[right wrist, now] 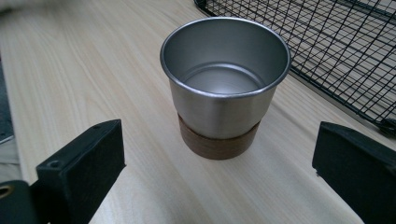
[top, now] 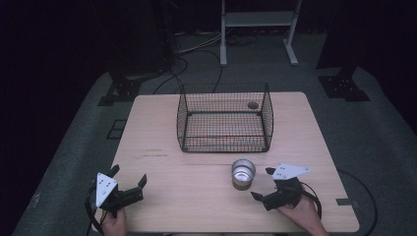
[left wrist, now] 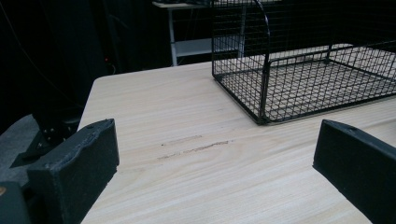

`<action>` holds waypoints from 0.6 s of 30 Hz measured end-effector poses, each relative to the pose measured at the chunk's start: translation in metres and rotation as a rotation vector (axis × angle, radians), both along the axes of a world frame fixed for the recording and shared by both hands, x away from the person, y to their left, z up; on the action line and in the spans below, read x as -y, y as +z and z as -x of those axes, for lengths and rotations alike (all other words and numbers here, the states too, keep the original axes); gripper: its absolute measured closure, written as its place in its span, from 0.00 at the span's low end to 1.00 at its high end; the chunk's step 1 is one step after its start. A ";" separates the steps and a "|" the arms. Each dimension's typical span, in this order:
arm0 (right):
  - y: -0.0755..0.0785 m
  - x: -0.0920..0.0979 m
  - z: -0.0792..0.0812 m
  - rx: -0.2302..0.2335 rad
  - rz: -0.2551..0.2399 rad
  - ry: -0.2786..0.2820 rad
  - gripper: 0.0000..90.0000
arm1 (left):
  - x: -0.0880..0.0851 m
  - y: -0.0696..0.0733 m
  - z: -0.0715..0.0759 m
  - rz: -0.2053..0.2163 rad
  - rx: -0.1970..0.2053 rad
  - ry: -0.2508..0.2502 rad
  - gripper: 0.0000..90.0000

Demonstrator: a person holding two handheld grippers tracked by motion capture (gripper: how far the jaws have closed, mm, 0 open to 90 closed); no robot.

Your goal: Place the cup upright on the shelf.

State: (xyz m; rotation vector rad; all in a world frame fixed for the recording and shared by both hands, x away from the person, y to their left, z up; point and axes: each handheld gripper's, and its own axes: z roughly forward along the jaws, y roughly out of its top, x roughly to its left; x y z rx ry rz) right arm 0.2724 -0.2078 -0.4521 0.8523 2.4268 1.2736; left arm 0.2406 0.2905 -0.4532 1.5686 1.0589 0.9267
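An empty steel cup (top: 243, 172) with a brown base stands upright on the wooden table (top: 196, 196), just in front of a black wire basket (top: 223, 145). My right gripper (top: 262, 183) is open, just right of the cup and apart from it. In the right gripper view the cup (right wrist: 224, 79) stands a little beyond the open jaws of the right gripper (right wrist: 219, 138), centred between them, with the basket (right wrist: 336, 51) behind it. My left gripper (top: 129, 175) is open near the table's front left corner, holding nothing. In the left gripper view its jaws frame bare table (left wrist: 187, 121) and the basket (left wrist: 262, 70) is at the upper right.
A small grey round spot (top: 253, 104) shows at the basket's back right corner. Beyond the table are a white frame stand (top: 258, 29), black stand feet (top: 342, 86) and cables (top: 177, 64) on the grey floor.
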 end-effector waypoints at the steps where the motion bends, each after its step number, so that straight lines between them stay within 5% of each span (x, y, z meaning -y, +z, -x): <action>1: 0.000 -0.001 -0.001 -0.003 -0.005 0.003 0.02 | 0.000 0.000 0.000 0.004 0.002 -0.001 0.00; 18: -0.003 -0.021 -0.017 0.000 0.044 0.000 0.02 | -0.001 0.001 0.001 0.006 0.007 0.003 0.00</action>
